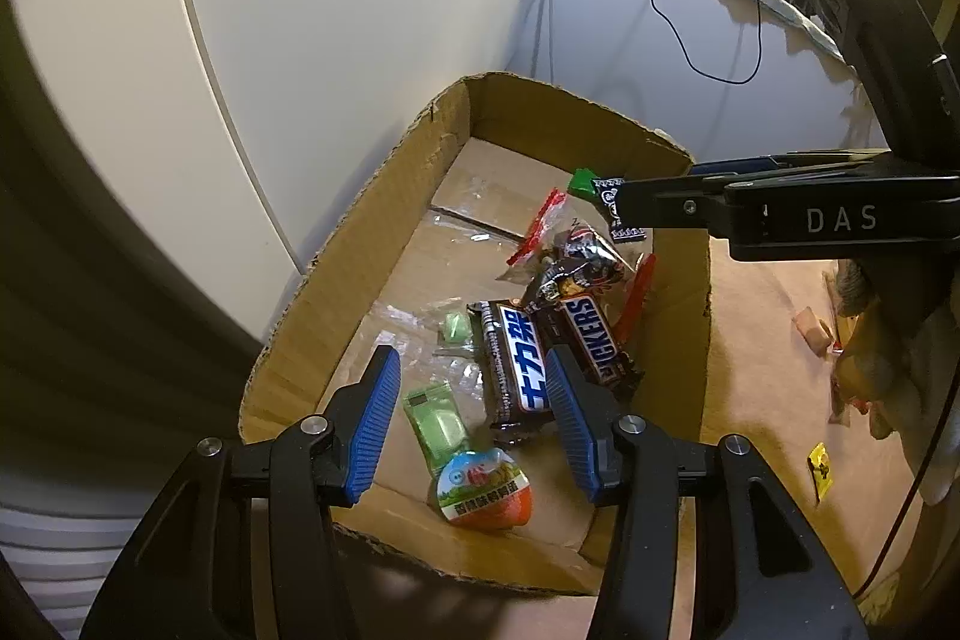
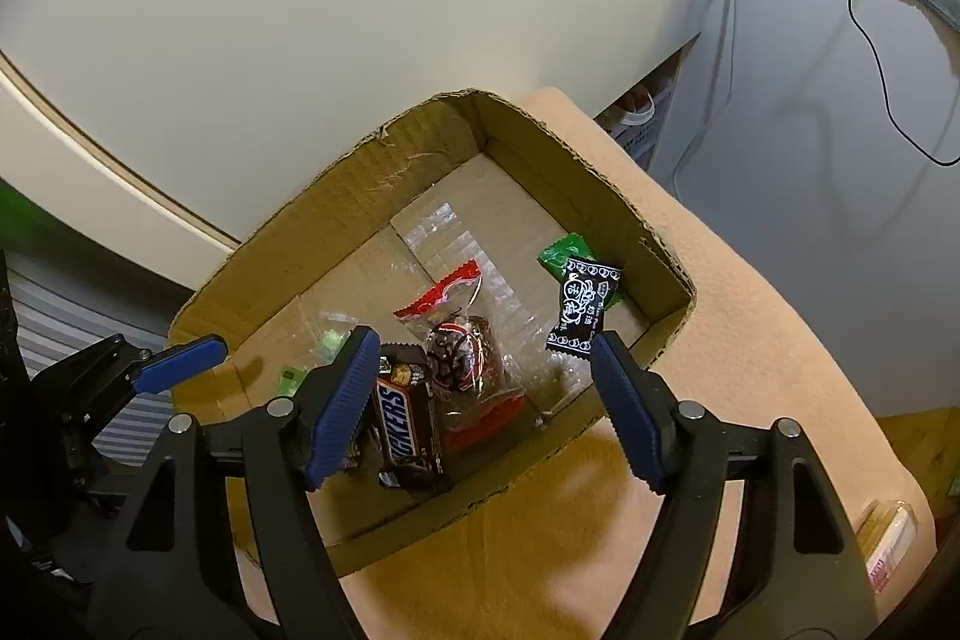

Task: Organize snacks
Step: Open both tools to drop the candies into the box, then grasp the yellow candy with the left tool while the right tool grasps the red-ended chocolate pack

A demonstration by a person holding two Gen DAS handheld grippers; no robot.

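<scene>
Though most of the snacks already lie in the cardboard box [image 1: 372,196], among them two Snickers bars [image 1: 519,370], an egg-shaped chocolate [image 1: 483,487] and green candies [image 1: 435,421], the sorting looks unfinished; a yellow packet [image 1: 821,469] and a pink one [image 1: 813,331] lie outside on the desk [image 1: 762,340]. The left gripper [image 1: 474,421] hangs spread and empty over the box; the right gripper [image 2: 480,400] is spread too, with a black-and-white candy [image 2: 581,311] at its tip, apparently just let go.

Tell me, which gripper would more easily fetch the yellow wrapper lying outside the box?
Probably the right gripper. In the left wrist view the yellow wrapper lies on the tan surface beyond the cardboard box's right wall, the side the right gripper reaches in from. Its jaws stand open, gripping nothing.
</scene>
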